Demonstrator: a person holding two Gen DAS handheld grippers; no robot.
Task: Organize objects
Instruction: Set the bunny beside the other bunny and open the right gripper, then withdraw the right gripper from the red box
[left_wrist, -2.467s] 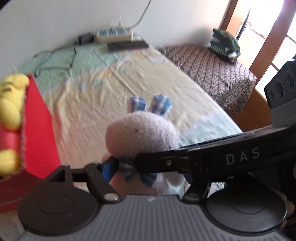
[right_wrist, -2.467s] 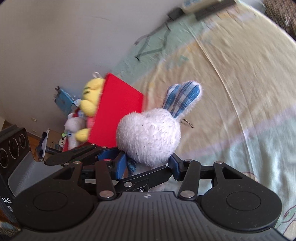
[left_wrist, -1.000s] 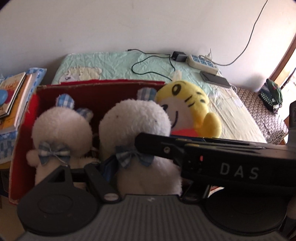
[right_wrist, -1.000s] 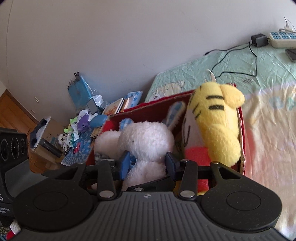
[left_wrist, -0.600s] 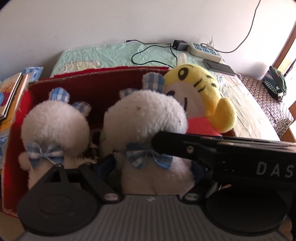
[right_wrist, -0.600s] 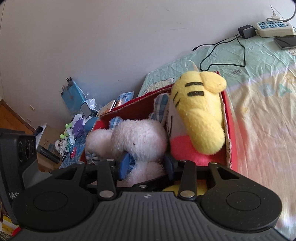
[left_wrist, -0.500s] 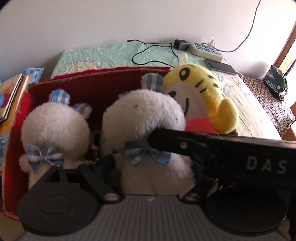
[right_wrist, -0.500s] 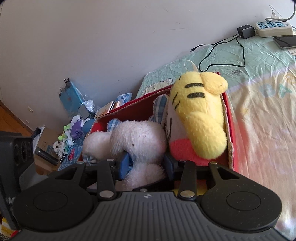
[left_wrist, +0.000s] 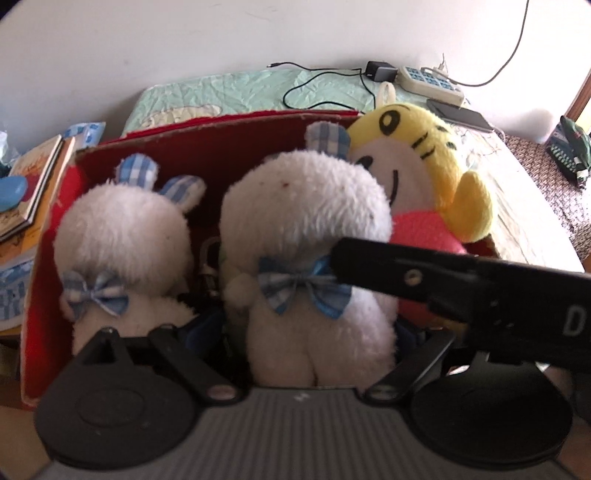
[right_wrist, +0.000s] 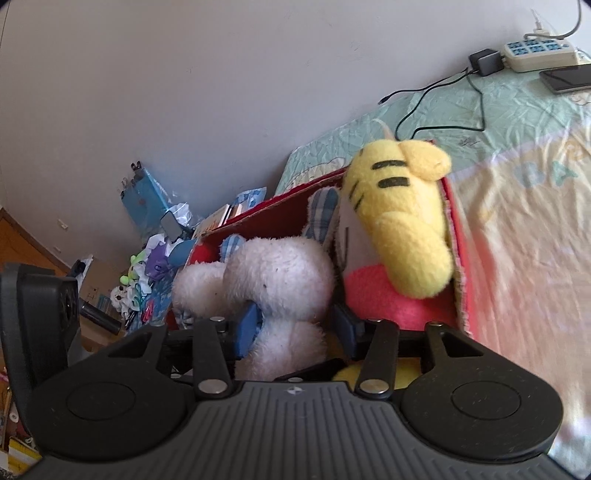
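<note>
A white bunny plush with a blue checked bow (left_wrist: 306, 221) sits in the red box (left_wrist: 221, 147), between a second white bunny (left_wrist: 122, 229) and a yellow tiger plush (left_wrist: 417, 166). My left gripper (left_wrist: 306, 332) straddles its lower body, jaws opening, with gaps on both sides. The right gripper's black finger (left_wrist: 406, 273) crosses its neck. In the right wrist view the same bunny (right_wrist: 284, 277) stands between the jaws of my right gripper (right_wrist: 295, 325), which are opening. The left pad brushes the fur and the right pad stands just off it. The tiger (right_wrist: 402, 206) leans over the box wall (right_wrist: 458, 236).
The box stands at the edge of a bed with a pale sheet (right_wrist: 535, 221). A power strip (left_wrist: 432, 83), a phone (left_wrist: 458, 116) and a black cable (left_wrist: 325, 77) lie by the wall. Books (left_wrist: 33, 184) and small clutter (right_wrist: 147, 266) crowd the left side.
The bunny, earlier carried over the bed by both grippers, now rests in the box beside the tiger. The left jaws have spread wide off it. The right jaws have eased apart slightly.
</note>
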